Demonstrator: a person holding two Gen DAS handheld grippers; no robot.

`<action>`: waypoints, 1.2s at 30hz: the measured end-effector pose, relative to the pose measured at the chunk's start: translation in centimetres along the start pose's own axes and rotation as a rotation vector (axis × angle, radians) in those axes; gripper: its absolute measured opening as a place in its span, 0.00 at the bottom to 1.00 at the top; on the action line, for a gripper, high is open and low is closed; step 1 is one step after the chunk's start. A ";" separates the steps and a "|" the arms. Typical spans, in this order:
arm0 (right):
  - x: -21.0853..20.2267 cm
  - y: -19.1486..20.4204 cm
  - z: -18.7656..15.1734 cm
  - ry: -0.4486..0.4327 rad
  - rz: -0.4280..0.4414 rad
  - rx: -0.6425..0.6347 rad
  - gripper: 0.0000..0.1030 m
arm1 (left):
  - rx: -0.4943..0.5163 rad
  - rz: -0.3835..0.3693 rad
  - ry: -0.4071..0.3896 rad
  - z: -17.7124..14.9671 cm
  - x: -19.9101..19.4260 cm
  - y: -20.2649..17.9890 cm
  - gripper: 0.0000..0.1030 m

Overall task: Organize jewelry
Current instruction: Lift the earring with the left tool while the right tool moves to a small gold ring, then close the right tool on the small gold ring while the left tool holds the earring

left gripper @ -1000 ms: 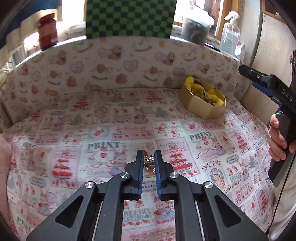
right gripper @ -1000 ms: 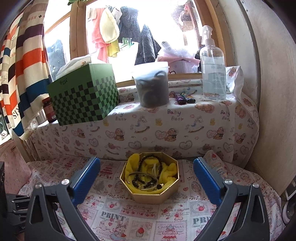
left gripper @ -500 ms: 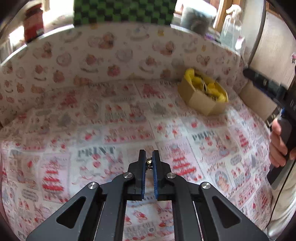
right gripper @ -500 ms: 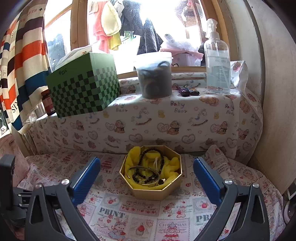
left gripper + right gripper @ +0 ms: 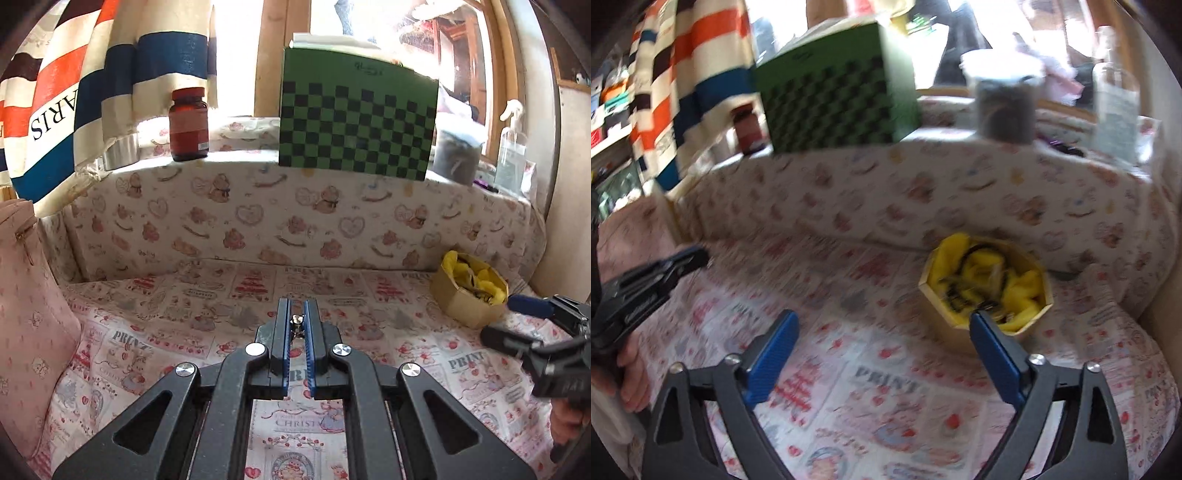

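Gold-toned trinket (image 5: 296,320) sits clamped between the left gripper (image 5: 296,325)'s pads at frame centre, above the cloth (image 5: 184,332). Right gripper (image 5: 882,354), jaws apart and just narrowing, empty, nears the box (image 5: 467,291) at right. Carry level; release over the yellow lining.

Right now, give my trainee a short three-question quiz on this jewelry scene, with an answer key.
1. True or false: the left gripper is shut on a small metal piece.
2. What lines the octagonal box? A) yellow cloth B) blue foam C) bare card
3. Which gripper stands open with nothing between its pads?

Key:
1. True; the piece sits pinched between the blue pads.
2. A; dark beads lie on the yellow cloth.
3. The right gripper; its jaws have just been closing a little, with only the printed cloth beyond them.
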State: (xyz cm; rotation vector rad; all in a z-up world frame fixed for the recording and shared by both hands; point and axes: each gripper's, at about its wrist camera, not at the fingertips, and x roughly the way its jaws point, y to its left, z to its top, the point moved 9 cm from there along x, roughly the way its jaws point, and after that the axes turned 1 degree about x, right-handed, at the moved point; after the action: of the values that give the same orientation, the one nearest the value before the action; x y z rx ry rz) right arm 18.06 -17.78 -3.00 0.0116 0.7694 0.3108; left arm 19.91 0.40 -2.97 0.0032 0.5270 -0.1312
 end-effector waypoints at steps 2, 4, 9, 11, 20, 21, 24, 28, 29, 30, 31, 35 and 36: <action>0.5 1.4 -0.6 0.030 0.022 -0.025 0.73 | -0.002 0.024 -0.005 0.0 0.2 0.2 0.06; 1.1 2.9 -1.3 0.067 0.048 -0.052 0.58 | -0.013 0.036 -0.002 0.1 0.3 0.3 0.06; 2.4 5.6 -2.9 0.149 0.116 -0.065 0.35 | -0.063 0.060 -0.025 0.3 -0.1 1.4 0.06; 2.7 6.3 -3.5 0.169 0.124 -0.077 0.29 | -0.051 0.082 -0.037 0.4 -0.4 1.6 0.06; 3.5 8.0 -4.4 0.217 0.151 -0.093 0.17 | -0.064 0.086 -0.028 0.4 -0.3 1.9 0.06; 3.6 8.2 -4.5 0.221 0.152 -0.096 0.15 | -0.061 0.091 -0.033 0.4 -0.3 1.9 0.06; 4.0 8.5 -4.9 0.238 0.152 -0.101 0.11 | -0.060 0.087 -0.033 0.5 -0.4 1.9 0.06; 4.2 8.4 -5.1 0.241 0.161 -0.086 0.09 | -0.060 0.079 -0.019 0.3 -0.2 1.7 0.06; 4.0 8.3 -5.0 0.237 0.165 -0.082 0.09 | -0.060 0.076 -0.014 0.2 -0.1 1.7 0.06; 3.9 8.2 -4.9 0.229 0.165 -0.078 0.09 | -0.056 0.075 -0.011 0.1 -0.1 1.6 0.06; 3.7 8.0 -4.7 0.220 0.163 -0.075 0.09 | -0.054 0.076 -0.013 0.2 -0.1 1.6 0.06; 2.8 7.0 -3.5 0.163 0.149 -0.052 0.09 | -0.048 0.081 -0.026 0.3 -0.3 1.6 0.06; 2.7 6.7 -3.3 0.151 0.144 -0.044 0.09 | -0.047 0.085 -0.026 0.2 -0.2 1.6 0.06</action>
State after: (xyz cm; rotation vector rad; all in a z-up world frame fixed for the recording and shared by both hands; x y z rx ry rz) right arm 15.80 -10.98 -6.36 0.0016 0.9137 0.4691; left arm 20.02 2.02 -2.69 -0.0219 0.5028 -0.0363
